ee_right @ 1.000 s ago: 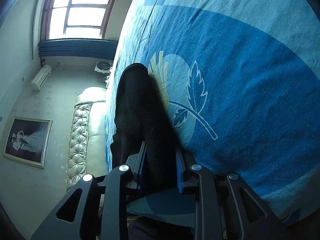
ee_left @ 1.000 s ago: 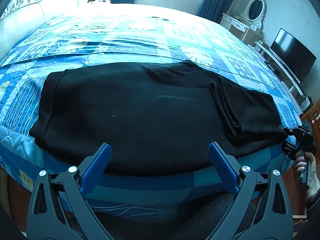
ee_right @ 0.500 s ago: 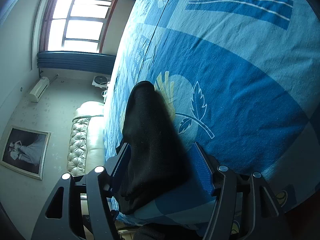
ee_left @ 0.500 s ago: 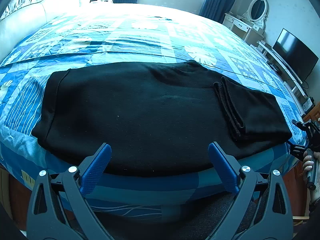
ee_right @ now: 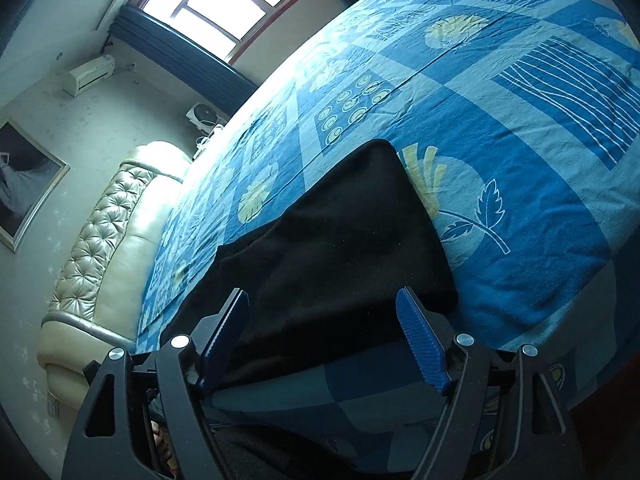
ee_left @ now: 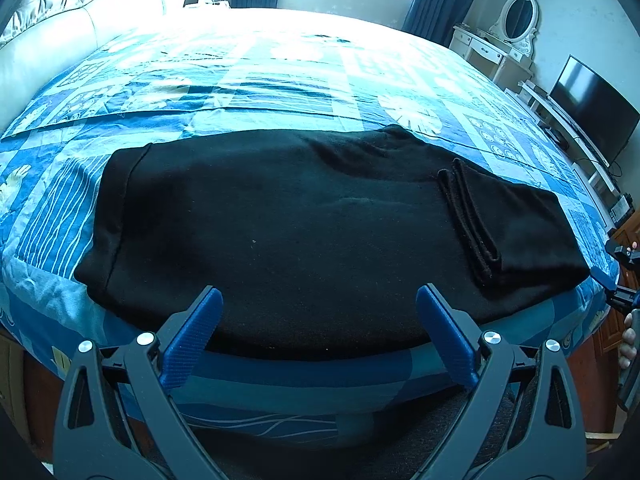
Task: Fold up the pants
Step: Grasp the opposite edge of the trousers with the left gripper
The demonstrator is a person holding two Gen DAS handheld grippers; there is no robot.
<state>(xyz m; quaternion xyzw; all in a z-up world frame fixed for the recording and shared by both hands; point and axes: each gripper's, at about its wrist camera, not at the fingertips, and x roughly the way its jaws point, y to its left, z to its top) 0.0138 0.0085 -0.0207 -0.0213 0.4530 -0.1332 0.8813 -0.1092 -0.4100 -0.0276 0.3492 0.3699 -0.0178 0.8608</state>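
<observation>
Presently listed: black pants (ee_left: 304, 236), laid flat along the near edge of the bed (ee_left: 280, 76) on a blue patterned bedspread (ee_right: 520, 128), waistband end to the left in the left wrist view, leg end already doubled back on itself at the right, where the cuffs (ee_left: 468, 224) lie as a ridge across the cloth. The flat spread along the edge likely serves to keep both ends within reach for the next fold. Left tongs (ee_left: 318, 336): released, jaws wide apart, empty, hovering just short of the pants' near hem, about midway along the garment and not touching it. Right tongs (ee_right: 324, 340): also released and empty, jaws spread either side of the folded leg end as seen from the right wrist; whether the tips brush the fabric is hard to tell at this angle, though they appear just clear. One fold judged done; the longer fold toward the waistband not yet made.
</observation>
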